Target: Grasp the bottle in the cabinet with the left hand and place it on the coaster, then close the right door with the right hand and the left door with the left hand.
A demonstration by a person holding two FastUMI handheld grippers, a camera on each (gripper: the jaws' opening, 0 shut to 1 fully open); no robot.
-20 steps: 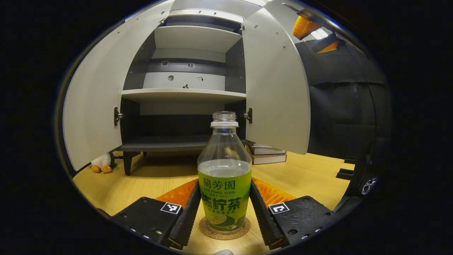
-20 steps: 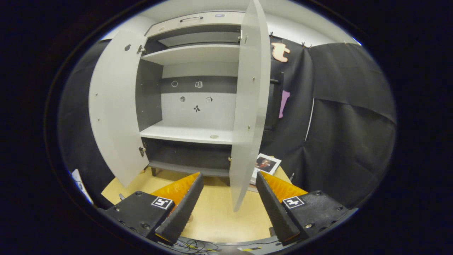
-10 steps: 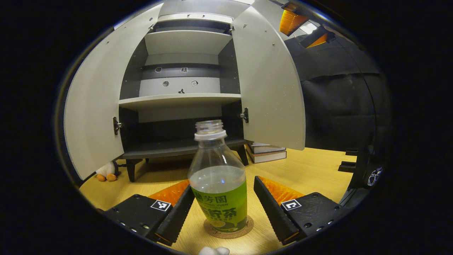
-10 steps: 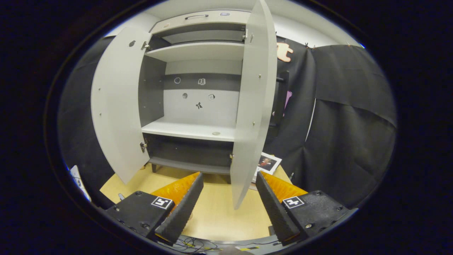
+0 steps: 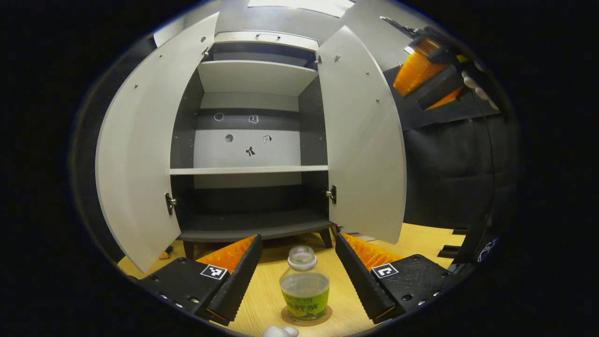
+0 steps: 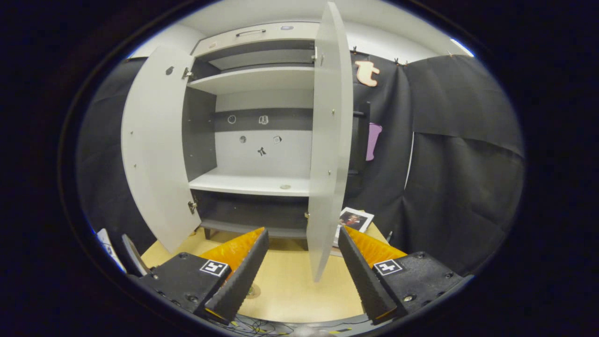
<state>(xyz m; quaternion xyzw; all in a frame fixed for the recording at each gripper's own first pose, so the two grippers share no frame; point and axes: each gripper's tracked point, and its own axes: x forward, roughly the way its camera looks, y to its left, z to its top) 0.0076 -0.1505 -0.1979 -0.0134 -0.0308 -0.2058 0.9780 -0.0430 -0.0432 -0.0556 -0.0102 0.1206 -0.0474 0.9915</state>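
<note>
The clear bottle (image 5: pixel 304 290) with a green label and no cap stands upright on the round cork coaster (image 5: pixel 306 316) on the wooden table. My left gripper (image 5: pixel 296 239) is open above and behind the bottle, its fingers apart from it. The grey cabinet (image 5: pixel 248 171) stands beyond with its left door (image 5: pixel 135 154) and right door (image 5: pixel 365 140) swung open and its shelves bare. My right gripper (image 6: pixel 303 231) is open and holds nothing, with the right door (image 6: pixel 327 140) edge-on just beyond its fingers. That gripper (image 5: pixel 421 75) also appears at the upper right of the left gripper view, held by a hand (image 5: pixel 475 86).
The left door (image 6: pixel 154 145) stands wide open in the right gripper view. A book with a picture cover (image 6: pixel 353 219) lies on the table (image 6: pixel 290 290) behind the right door. Black cloth (image 6: pixel 458 164) walls the right side. Cables lie at the table's near edge.
The left gripper has opened off the bottle, then risen and drawn back, leaving it on the coaster. The right gripper has shifted only slightly before the right door.
</note>
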